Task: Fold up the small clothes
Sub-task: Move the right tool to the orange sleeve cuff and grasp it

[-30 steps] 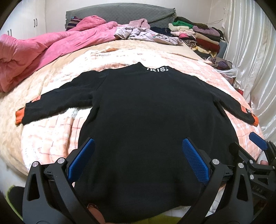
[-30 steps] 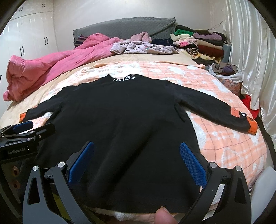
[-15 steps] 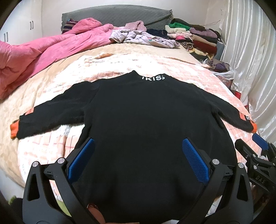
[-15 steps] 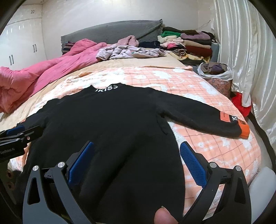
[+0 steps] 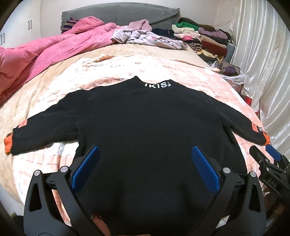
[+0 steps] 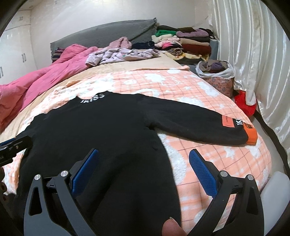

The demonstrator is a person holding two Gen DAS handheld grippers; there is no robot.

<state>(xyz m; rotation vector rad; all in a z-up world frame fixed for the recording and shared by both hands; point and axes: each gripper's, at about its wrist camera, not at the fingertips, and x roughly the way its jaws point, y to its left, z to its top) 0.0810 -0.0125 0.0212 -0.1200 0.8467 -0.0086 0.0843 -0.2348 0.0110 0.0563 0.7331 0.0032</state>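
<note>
Closest to me, my left gripper [image 5: 145, 168] is spread wide with nothing between its blue pads [image 5: 204, 172], poised over the lower body of the black sweater [image 5: 145, 123]. My right gripper [image 6: 143, 170] is just as wide and holds nothing; its left pad sits over the sweater's hem area and its right pad over the bare peach checked blanket [image 6: 217, 154] beside the garment. A fingertip [image 6: 171, 227] shows at the bottom edge of the right wrist view.

The sweater lies flat and face down on the blanket, hem toward me, both sleeves stretched out sideways. Its right sleeve ends in an orange cuff [image 6: 251, 135] near the blanket's edge; the left cuff [image 5: 8, 143] lies at the opposite side. White lettering [image 5: 156, 85] marks the collar at the far end.

Beyond it the bed carries a rumpled pink quilt [image 5: 45, 52] on the left, a lilac garment [image 5: 145, 36] in the middle, and a stack of folded clothes [image 5: 201, 40] on the right against the grey headboard [image 5: 117, 16]. A white curtain [image 6: 253, 54] hangs along the right side.
</note>
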